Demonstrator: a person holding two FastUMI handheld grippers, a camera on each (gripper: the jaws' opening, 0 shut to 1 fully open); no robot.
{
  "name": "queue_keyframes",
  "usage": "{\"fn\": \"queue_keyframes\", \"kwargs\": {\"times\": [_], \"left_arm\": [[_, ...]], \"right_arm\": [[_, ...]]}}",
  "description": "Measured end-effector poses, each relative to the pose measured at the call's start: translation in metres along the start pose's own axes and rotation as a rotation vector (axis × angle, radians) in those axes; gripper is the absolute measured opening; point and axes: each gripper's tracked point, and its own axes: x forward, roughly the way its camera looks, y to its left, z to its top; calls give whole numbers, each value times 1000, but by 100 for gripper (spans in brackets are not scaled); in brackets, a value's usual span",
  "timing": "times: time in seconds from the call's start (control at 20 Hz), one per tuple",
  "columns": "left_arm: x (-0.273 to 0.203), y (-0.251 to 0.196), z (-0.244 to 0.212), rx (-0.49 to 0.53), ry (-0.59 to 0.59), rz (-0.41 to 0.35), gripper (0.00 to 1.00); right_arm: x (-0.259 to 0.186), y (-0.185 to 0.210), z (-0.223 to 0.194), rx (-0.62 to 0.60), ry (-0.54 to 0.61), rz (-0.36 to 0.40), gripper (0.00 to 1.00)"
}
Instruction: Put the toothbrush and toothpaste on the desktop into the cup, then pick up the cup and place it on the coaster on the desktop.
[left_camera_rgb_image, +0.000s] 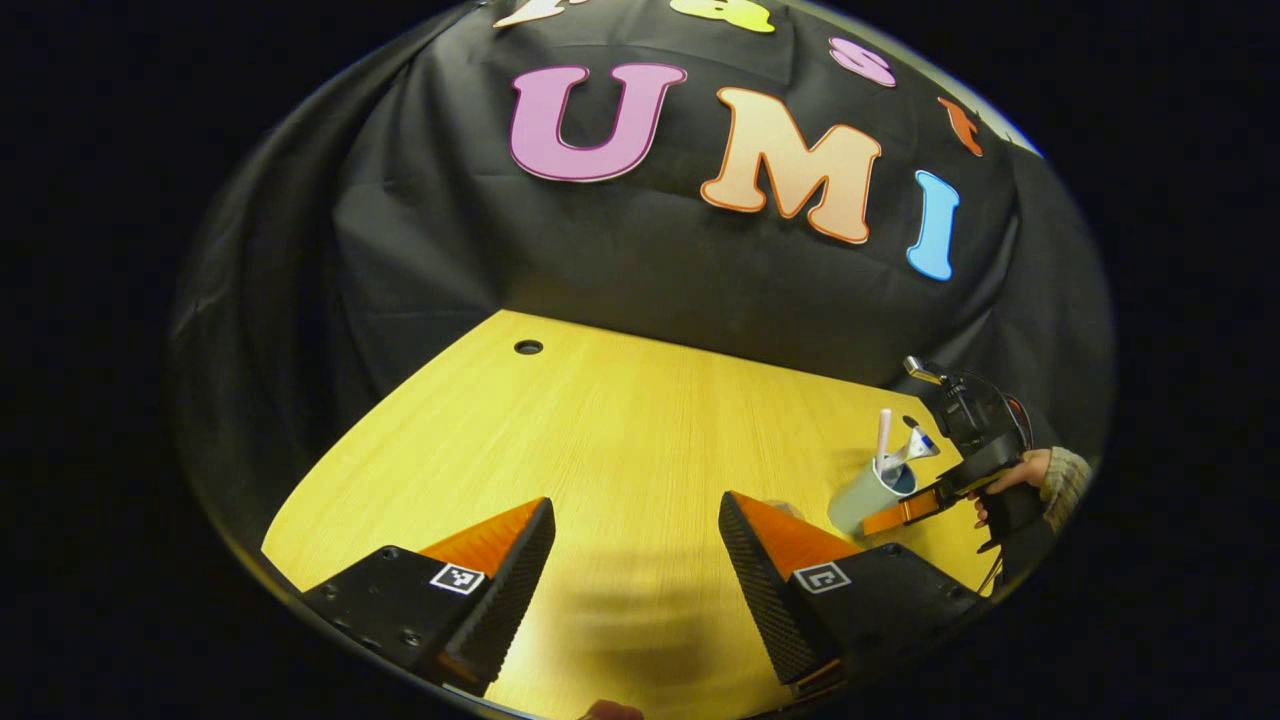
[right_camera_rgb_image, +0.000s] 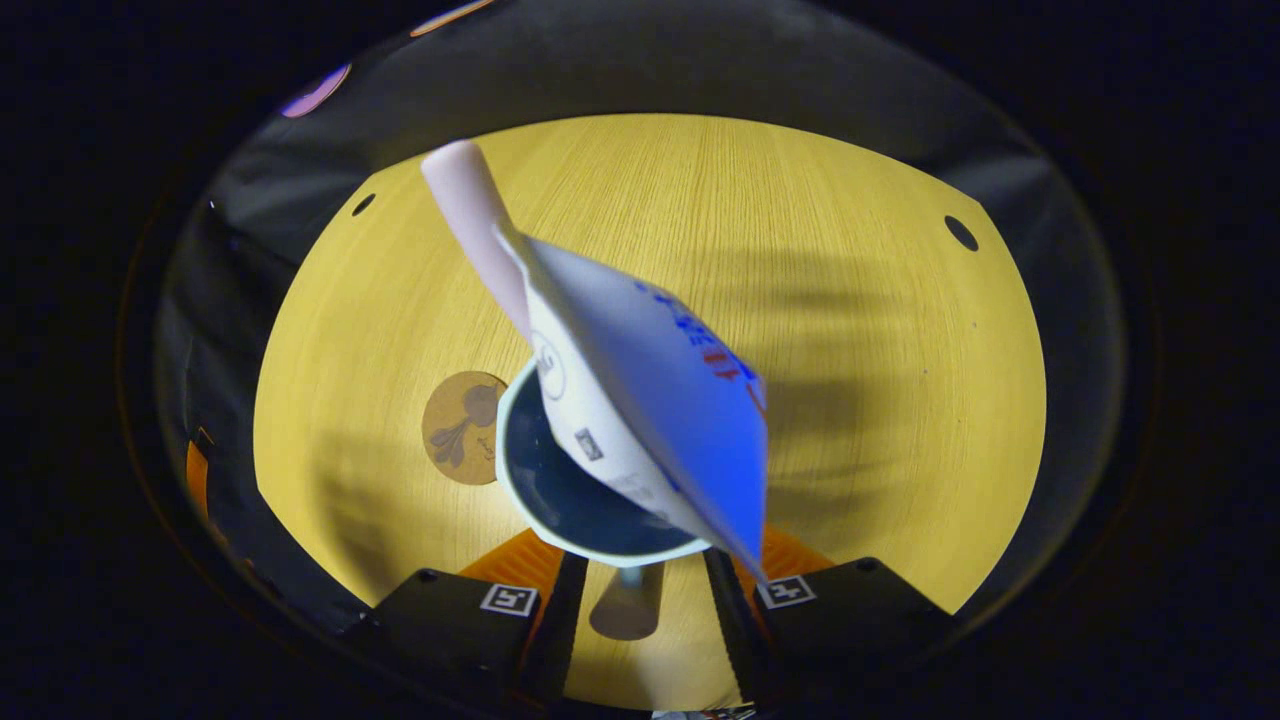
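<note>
The left gripper view looks from low over the near edge of the desk (left_camera_rgb_image: 600, 430) toward the far edge and the black cloth wall (left_camera_rgb_image: 620, 250), and it sees the cup (left_camera_rgb_image: 868, 496) and the right gripper (left_camera_rgb_image: 900, 512) far off by the desk's right edge. The right gripper view looks down from very close above the cup (right_camera_rgb_image: 585, 520), with the toothpaste (right_camera_rgb_image: 650, 400) right at the camera. Both views share the cup and the desk top.
</note>
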Motion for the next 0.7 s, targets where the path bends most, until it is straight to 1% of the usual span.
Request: {"fn": "queue_keyframes", "kwargs": {"times": [0.05,0.1,0.15,0.2,0.35,0.4,0.45,0.6,0.7], "left_arm": [[-1,-2,1,-9,-3,-3,95],[-2,-3,2,-16,-8,-5,96],[-2,-3,3,-18,-8,-5,95],[-2,-2,3,-17,-6,-3,95],[-5,3,3,-10,-7,3,95],[-5,4,4,-12,-8,3,95],[-7,5,3,-15,-7,2,95],[-9,4,-2,-20,4,-2,95],[-10,3,-5,-27,7,-15,95]], "right_arm": [[2,2,-3,2,20,10,53],[3,0,-6,6,37,5,50],[4,-2,-6,-2,38,5,32],[4,-5,-7,-9,44,-3,29],[5,-3,-7,-9,34,-21,27],[1,-3,-5,-19,29,-23,28],[3,-2,-7,-22,32,-27,26],[-4,10,-4,-49,0,-15,27],[-12,25,-3,-46,-18,16,25]]}}
